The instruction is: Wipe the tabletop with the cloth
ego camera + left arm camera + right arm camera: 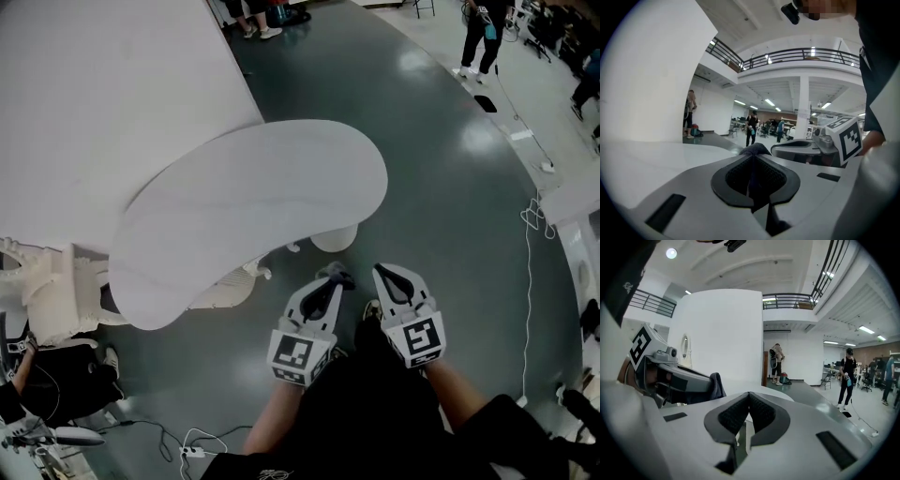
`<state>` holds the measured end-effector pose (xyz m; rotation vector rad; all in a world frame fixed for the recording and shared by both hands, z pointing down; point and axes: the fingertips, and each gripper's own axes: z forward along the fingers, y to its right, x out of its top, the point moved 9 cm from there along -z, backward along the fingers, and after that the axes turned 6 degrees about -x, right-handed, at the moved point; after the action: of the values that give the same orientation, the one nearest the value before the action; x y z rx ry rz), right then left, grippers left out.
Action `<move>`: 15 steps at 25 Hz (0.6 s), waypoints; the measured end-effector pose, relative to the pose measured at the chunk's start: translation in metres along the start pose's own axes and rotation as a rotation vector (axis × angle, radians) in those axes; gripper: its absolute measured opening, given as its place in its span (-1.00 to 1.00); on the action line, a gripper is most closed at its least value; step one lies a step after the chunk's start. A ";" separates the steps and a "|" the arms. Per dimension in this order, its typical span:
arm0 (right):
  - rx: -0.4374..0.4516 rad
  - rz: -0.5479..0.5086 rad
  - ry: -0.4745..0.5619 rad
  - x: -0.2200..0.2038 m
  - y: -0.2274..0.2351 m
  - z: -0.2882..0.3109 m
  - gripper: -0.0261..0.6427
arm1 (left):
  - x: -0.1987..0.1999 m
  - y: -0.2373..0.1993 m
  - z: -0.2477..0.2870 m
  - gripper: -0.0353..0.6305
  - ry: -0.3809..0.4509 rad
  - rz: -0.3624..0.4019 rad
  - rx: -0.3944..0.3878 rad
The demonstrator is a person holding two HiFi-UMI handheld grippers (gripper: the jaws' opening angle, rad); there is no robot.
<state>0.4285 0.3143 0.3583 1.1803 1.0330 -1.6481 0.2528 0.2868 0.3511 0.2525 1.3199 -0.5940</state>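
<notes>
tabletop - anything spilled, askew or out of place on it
Nothing stands out. The tabletop is bare and white, with no spill or object on it. The cloth is off it, pinched in the left claw near the person's body; the right claw is shut and empty.

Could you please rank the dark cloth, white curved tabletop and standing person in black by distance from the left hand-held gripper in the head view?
1. Dark cloth: pinched in the left hand-held gripper.
2. White curved tabletop: just ahead, on its left.
3. Standing person in black: far off, upper right.
</notes>
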 end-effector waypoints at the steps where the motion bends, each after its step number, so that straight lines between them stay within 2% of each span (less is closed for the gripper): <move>1: -0.011 -0.016 0.009 0.003 -0.006 -0.004 -0.90 | 0.001 0.003 -0.008 -0.82 0.010 0.014 -0.002; 7: -0.083 -0.010 0.085 0.022 -0.030 -0.029 -0.90 | 0.011 0.028 -0.040 -0.82 0.146 0.093 0.043; 12: -0.078 -0.009 0.132 0.037 -0.035 -0.043 -0.90 | 0.013 0.035 -0.043 -0.82 0.141 0.136 0.086; 15: -0.057 -0.023 0.163 0.046 -0.033 -0.050 -0.90 | 0.023 0.041 -0.039 -0.82 0.206 0.162 0.112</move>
<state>0.4021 0.3632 0.3080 1.2854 1.1907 -1.5496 0.2452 0.3342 0.3134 0.5190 1.4491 -0.5151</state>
